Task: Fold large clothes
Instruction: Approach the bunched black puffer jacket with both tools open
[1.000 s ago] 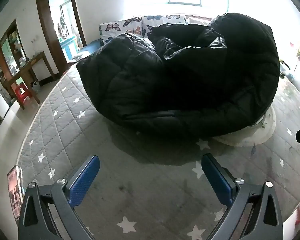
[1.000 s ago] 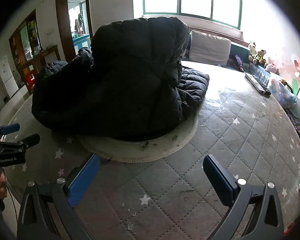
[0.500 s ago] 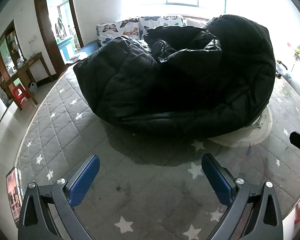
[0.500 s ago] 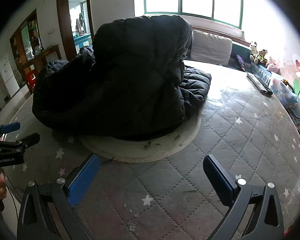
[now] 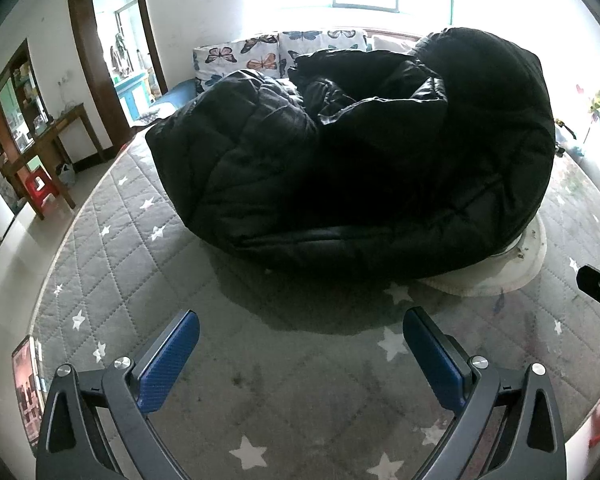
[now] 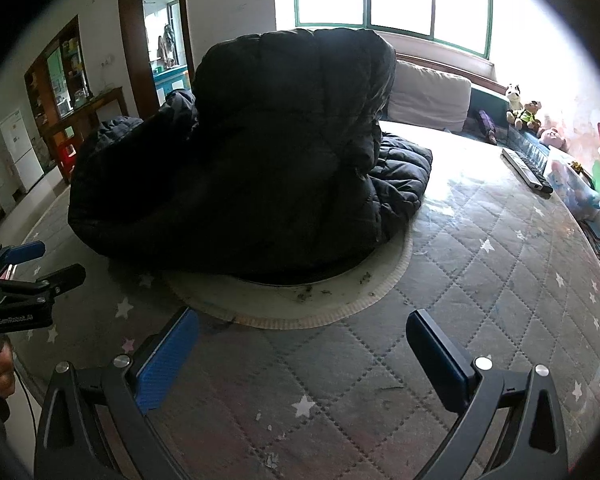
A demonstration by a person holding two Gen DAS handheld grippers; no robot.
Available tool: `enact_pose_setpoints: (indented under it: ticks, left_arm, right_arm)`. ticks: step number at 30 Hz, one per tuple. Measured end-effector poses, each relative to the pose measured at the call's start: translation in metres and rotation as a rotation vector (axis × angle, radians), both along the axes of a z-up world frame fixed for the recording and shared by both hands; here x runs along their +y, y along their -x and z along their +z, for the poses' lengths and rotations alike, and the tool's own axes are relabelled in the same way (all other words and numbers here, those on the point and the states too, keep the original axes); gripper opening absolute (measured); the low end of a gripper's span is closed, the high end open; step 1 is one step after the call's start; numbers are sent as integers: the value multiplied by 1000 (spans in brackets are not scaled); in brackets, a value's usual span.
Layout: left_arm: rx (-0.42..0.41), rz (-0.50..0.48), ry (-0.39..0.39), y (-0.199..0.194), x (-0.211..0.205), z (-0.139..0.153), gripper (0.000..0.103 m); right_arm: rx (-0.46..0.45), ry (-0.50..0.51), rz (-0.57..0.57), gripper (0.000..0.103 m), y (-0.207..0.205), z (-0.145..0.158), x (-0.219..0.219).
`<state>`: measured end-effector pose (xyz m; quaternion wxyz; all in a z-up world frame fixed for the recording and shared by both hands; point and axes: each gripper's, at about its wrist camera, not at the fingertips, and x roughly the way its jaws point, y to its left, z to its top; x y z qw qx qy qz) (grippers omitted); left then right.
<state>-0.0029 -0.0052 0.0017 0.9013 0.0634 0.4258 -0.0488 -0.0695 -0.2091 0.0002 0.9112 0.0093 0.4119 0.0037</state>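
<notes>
A large black quilted down coat [image 5: 360, 152] lies in a bulky heap on a grey star-patterned mattress [image 5: 140, 248]; it also shows in the right wrist view [image 6: 260, 160], resting partly on a round white mat [image 6: 340, 300]. My left gripper [image 5: 300, 340] is open and empty, held above the mattress short of the coat's near edge. My right gripper [image 6: 302, 344] is open and empty, just in front of the mat. The left gripper also shows at the left edge of the right wrist view [image 6: 40, 264].
Butterfly-print pillows [image 5: 276, 56] and a beige cushion [image 6: 428, 96] stand behind the coat. A remote [image 6: 526, 170] and soft toys [image 6: 528, 112] lie at the mattress's far right. A wooden table [image 5: 48, 152], red stool [image 5: 40, 188] and doorway [image 5: 120, 60] are at left.
Both grippers have moved a little closer to the coat, which looms slightly larger. Both stay open and empty.
</notes>
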Motion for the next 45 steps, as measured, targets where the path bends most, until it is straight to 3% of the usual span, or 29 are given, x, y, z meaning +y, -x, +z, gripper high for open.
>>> enact_pose_setpoints:
  ticks: [23, 45]
  left_arm:
    - [17, -7, -9, -12, 1, 4, 103]
    - [12, -1, -22, -23, 22, 30, 103]
  right_arm:
    - [9, 8, 15, 103, -13, 4, 6]
    - [-27, 21, 49, 103, -32, 29, 20]
